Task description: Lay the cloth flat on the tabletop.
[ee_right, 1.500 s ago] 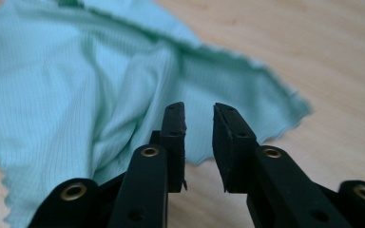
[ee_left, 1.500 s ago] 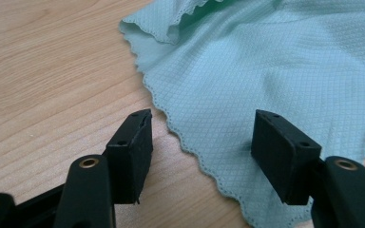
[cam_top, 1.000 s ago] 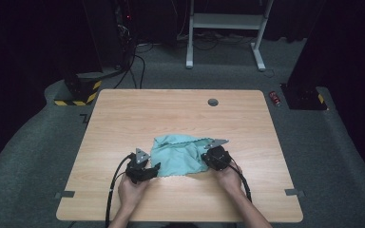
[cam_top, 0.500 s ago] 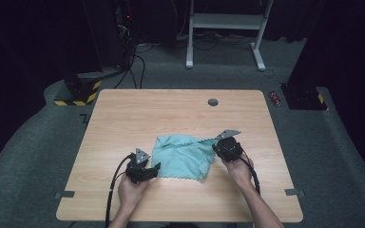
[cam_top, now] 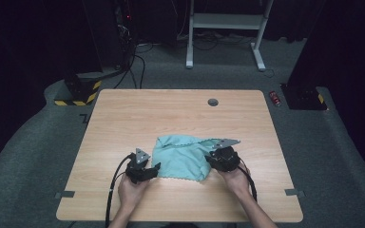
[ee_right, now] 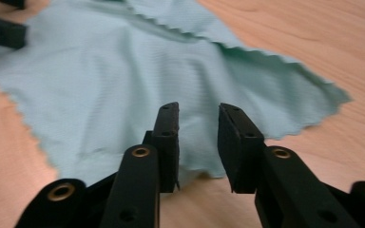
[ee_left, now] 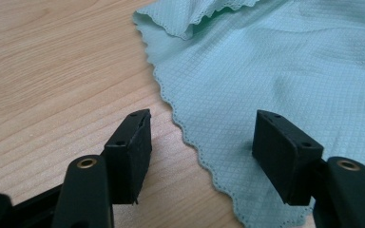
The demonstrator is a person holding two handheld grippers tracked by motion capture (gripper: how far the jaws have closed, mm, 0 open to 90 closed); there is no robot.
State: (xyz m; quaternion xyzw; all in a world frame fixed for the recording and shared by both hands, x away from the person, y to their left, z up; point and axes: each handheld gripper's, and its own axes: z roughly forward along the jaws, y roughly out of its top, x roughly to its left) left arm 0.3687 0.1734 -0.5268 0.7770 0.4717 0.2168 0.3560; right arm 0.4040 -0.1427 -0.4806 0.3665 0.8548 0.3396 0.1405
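Note:
A light teal cloth (cam_top: 183, 152) with a scalloped edge lies spread on the wooden table (cam_top: 171, 114), near its front. My left gripper (cam_top: 148, 169) rests at the cloth's left edge, open wide. In the left gripper view (ee_left: 202, 118) the scalloped hem runs between the jaws, untouched, on the cloth (ee_left: 275, 61). My right gripper (cam_top: 215, 159) is at the cloth's right side. Its jaws (ee_right: 198, 108) have just been opening and stand apart just above the cloth (ee_right: 104, 80), with nothing pinched between them.
A round grey grommet (cam_top: 213, 101) sits in the tabletop near the far edge. Grey tape marks (cam_top: 64, 194) (cam_top: 292, 192) lie at the front corners. Beyond the table stand a white frame (cam_top: 223, 21), floor cables and a yellow-black striped base (cam_top: 76, 95).
The right gripper drew the cloth's right side outward, flattening it, then let go and moved back a little; its jaws went from shut to apart. The left gripper stayed put.

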